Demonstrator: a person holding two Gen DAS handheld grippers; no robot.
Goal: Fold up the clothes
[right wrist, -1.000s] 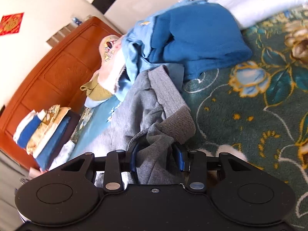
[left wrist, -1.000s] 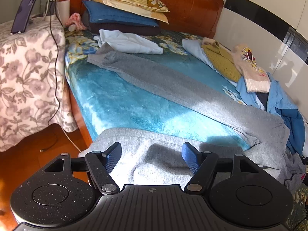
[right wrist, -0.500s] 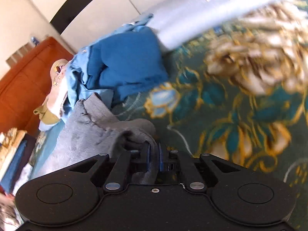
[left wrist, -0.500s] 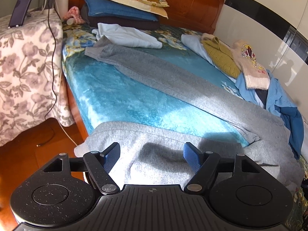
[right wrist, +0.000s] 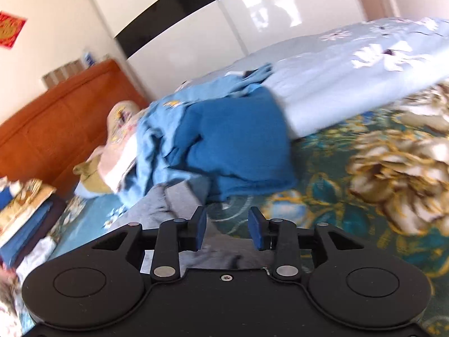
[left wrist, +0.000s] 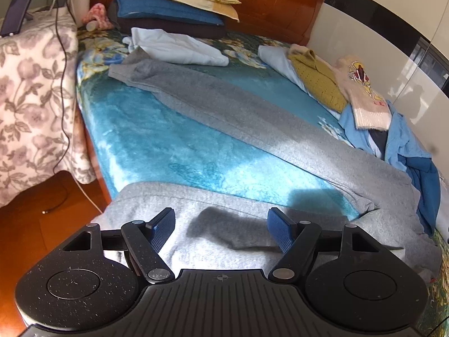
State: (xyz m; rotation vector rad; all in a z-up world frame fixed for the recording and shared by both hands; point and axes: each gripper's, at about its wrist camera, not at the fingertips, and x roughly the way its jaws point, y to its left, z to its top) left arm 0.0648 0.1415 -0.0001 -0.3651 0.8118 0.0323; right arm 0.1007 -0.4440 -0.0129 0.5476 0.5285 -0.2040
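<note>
A pair of grey sweatpants (left wrist: 252,118) lies spread on the teal bed (left wrist: 157,146), one leg running diagonally toward the pillows and the other leg folded across the near edge. My left gripper (left wrist: 221,226) hovers open just above that near leg, nothing between its blue pads. In the right wrist view the grey sweatpants (right wrist: 168,202) show below and left of my right gripper (right wrist: 228,229), which stands open above the waist end, with grey cloth beneath it and nothing gripped.
A heap of blue clothes (right wrist: 224,146) and a pale blue quilt (right wrist: 350,78) lie past the right gripper. Yellow and pink knitwear (left wrist: 336,84) lines the wall side. Pillows (left wrist: 174,2) stack at the headboard. A floral-covered nightstand (left wrist: 31,90) with a phone stands left.
My right gripper was shut on the grey waistband half a second ago; it has opened, let the cloth go and swung its view up. The left gripper stayed open, edging slightly forward.
</note>
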